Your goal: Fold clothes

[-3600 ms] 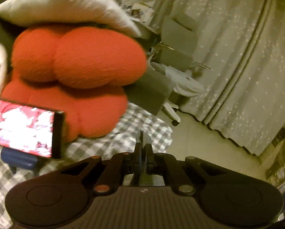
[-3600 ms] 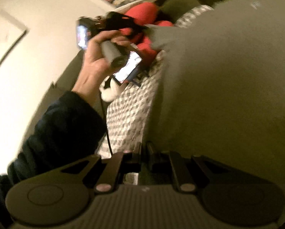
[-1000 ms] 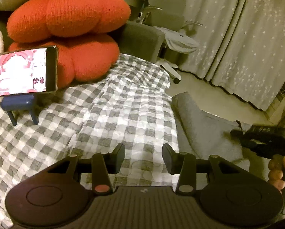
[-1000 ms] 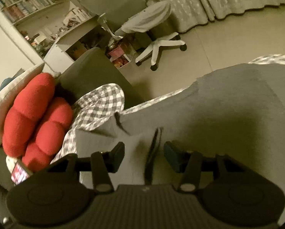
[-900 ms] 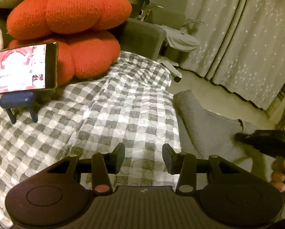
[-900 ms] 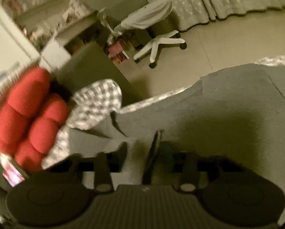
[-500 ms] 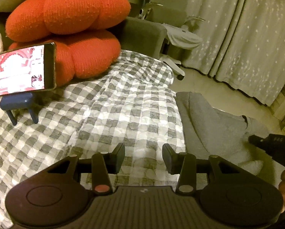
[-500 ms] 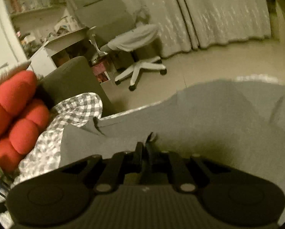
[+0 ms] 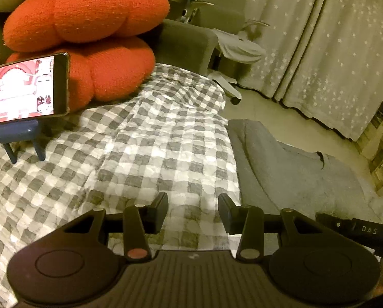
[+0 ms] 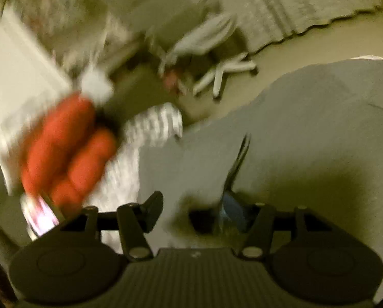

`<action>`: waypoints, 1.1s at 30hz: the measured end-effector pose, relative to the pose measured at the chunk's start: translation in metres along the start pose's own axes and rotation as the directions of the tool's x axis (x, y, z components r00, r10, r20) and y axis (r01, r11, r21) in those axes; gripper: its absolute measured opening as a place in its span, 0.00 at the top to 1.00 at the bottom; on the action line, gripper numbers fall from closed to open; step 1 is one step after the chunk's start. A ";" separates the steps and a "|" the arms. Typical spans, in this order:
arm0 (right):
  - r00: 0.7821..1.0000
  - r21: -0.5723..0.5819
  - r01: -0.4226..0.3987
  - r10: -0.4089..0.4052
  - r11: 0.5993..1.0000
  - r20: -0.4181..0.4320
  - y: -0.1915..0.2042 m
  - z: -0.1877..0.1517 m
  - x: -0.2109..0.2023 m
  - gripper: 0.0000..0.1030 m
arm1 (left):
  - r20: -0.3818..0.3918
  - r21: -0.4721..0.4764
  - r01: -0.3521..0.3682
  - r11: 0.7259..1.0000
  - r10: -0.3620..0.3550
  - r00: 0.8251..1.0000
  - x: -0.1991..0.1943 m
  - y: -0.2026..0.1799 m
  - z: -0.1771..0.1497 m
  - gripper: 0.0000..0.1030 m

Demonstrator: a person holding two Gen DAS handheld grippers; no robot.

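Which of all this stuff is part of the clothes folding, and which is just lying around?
For the job:
grey garment
left gripper, open
right gripper, opening

Lying about:
red cushions
phone on blue stand
office chair
curtain

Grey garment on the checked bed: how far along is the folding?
Done: the grey garment is laid out along the edge of the checked bedcover, with no fold visible yet. In hand: the right gripper is over the cloth, jaws opening, nothing visibly pinched in the blurred view. The left gripper is open over the bedcover, holding nothing. Left: every fold.
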State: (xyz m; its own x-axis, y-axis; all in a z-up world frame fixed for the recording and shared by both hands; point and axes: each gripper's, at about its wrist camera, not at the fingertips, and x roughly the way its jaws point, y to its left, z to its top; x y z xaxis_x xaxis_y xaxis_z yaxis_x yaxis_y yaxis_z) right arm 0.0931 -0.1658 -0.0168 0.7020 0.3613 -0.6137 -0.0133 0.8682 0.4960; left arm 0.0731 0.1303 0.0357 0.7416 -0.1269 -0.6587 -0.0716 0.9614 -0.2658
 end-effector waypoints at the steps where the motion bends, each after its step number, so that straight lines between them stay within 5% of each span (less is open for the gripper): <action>1: 1.000 -0.012 0.021 -0.021 1.000 -0.006 0.005 -0.001 0.000 0.93 | 0.000 -0.002 0.001 1.000 -0.001 1.000 -0.001 0.000 0.000 0.60; 7: 0.997 0.039 0.078 -0.079 0.996 0.018 0.025 -0.002 -0.022 0.93 | -0.013 0.025 0.014 1.000 -0.014 1.000 -0.001 -0.004 -0.004 0.60; 12: 0.987 0.035 0.160 -0.159 0.986 -0.022 0.026 -0.001 -0.001 0.91 | -0.021 0.033 0.036 0.999 -0.035 0.999 -0.005 -0.005 -0.006 0.60; 14: 0.990 0.058 0.135 -0.136 0.989 0.020 0.025 -0.002 -0.013 0.82 | -0.023 0.039 0.035 0.999 -0.035 0.999 -0.005 -0.004 -0.007 0.60; 16: 0.993 0.025 0.112 -0.113 0.993 0.038 0.030 -0.009 -0.029 0.54 | -0.027 0.039 0.037 0.999 -0.036 0.999 -0.005 -0.004 -0.008 0.60; 17: 0.995 -0.003 0.095 -0.095 0.995 0.026 0.033 -0.017 -0.037 0.54 | -0.029 0.040 0.044 0.998 -0.043 0.999 -0.006 -0.005 -0.008 0.60; 25: 0.992 -0.112 -0.020 0.006 0.993 -0.123 0.048 -0.111 -0.102 0.57 | -0.054 0.022 0.151 0.988 -0.150 0.987 -0.010 -0.016 -0.019 0.60; 30: 0.991 -0.180 -0.017 -0.008 0.983 -0.134 0.054 -0.147 -0.123 0.93 | -0.082 0.126 0.190 0.974 -0.180 0.980 -0.014 -0.042 -0.040 0.60; 33: 0.997 -0.170 -0.010 -0.003 0.985 -0.076 0.057 -0.152 -0.140 0.93 | -0.087 0.212 0.181 0.960 -0.166 0.982 -0.018 -0.056 -0.056 0.60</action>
State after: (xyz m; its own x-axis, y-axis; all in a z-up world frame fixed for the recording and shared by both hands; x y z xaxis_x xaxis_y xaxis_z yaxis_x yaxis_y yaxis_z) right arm -0.1143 -0.1156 0.0044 0.6462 0.3833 -0.6599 -0.1413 0.9099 0.3901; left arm 0.0269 0.0653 0.0232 0.6825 -0.3057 -0.6639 0.2072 0.9520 -0.2254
